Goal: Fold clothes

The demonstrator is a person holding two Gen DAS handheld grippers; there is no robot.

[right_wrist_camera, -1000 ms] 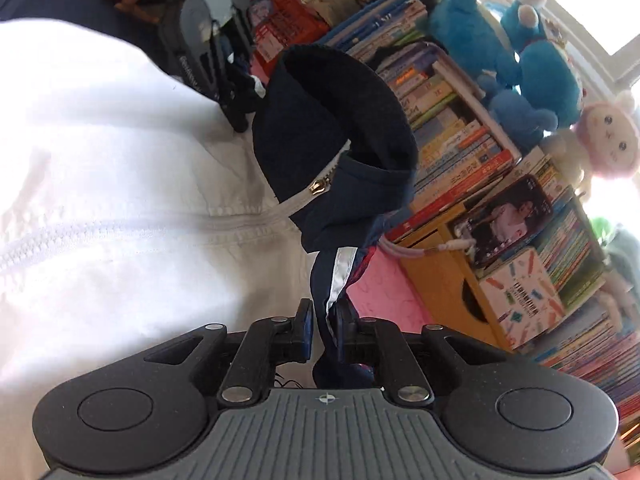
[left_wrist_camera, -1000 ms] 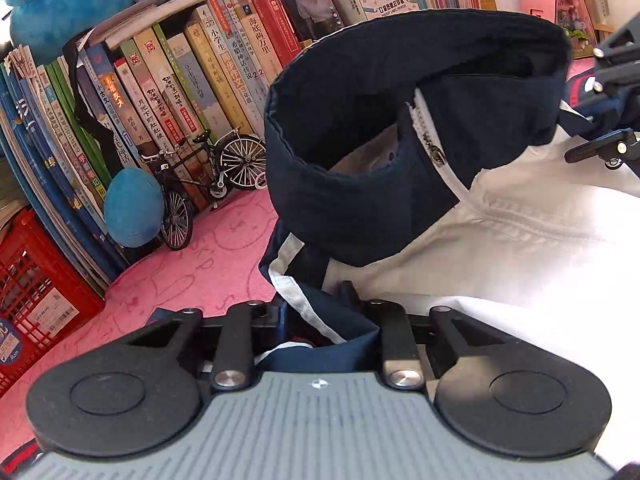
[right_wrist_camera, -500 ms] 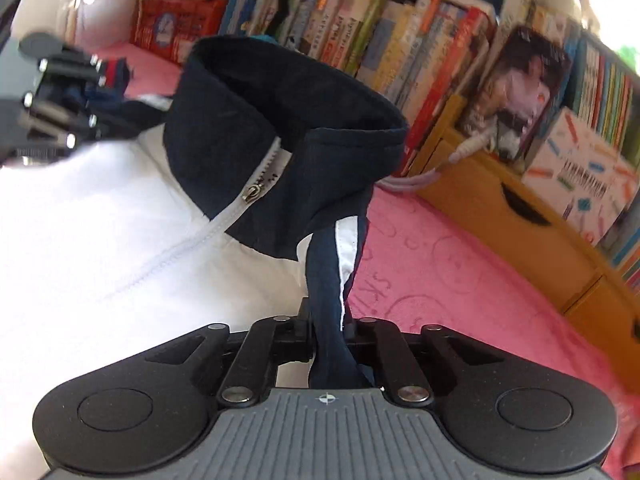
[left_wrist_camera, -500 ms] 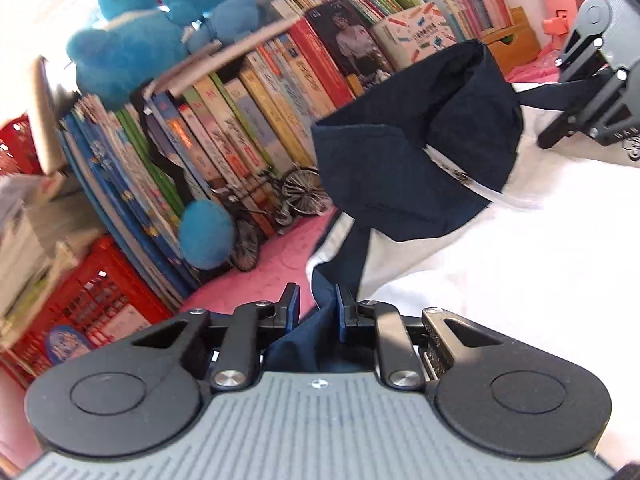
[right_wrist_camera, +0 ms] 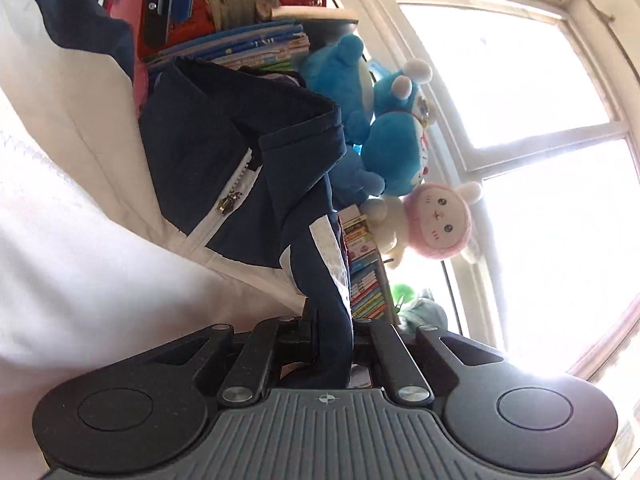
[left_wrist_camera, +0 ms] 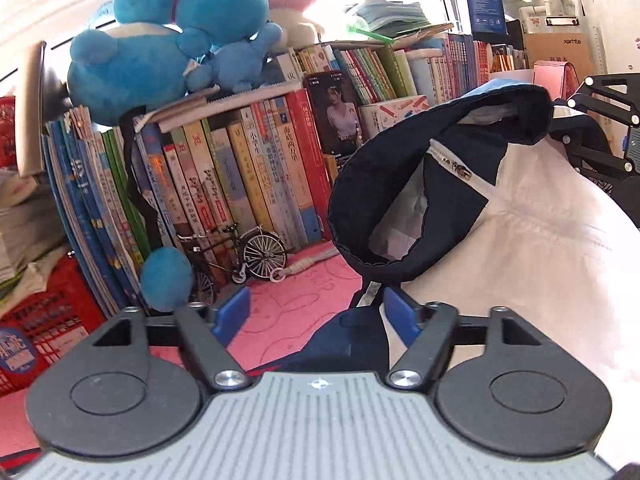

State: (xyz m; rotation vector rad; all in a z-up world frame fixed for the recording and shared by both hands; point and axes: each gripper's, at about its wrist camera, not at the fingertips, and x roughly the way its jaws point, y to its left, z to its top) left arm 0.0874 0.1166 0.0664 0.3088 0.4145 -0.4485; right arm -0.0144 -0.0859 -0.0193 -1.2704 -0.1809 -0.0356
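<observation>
So the big change: the left gripper point(left_wrist_camera: 316, 316) has just been opened wide. Half a second back its blue pads were pinched on the navy shoulder fabric of the jacket point(left_wrist_camera: 540, 248); now a broad gap is seen between them in the lower middle of the left wrist view, and some navy cloth is only draped between the pads, touching the right-hand one at most, not squeezed. The view has also been tipped up, with more of the plush toys point(left_wrist_camera: 168, 48) and the bookshelf point(left_wrist_camera: 240, 168) taken in at upper left.

The right gripper point(right_wrist_camera: 332, 340) is a different story: its jaws are clamped tight on a navy strip with a white stripe, at bottom centre of the right wrist view, and the whole frame has been rolled sideways compared with a moment ago, so the window point(right_wrist_camera: 520, 120) now fills the right side.

The jacket itself, white body with a navy collar point(left_wrist_camera: 420, 184) and a zipper pull point(right_wrist_camera: 230, 202), is found in the right half of the left view, collar standing up in a loop over the pink mat point(left_wrist_camera: 288, 312).

Probably one shoulder has been let go so it can be regripped elsewhere, with the fold not yet laid flat.
</observation>
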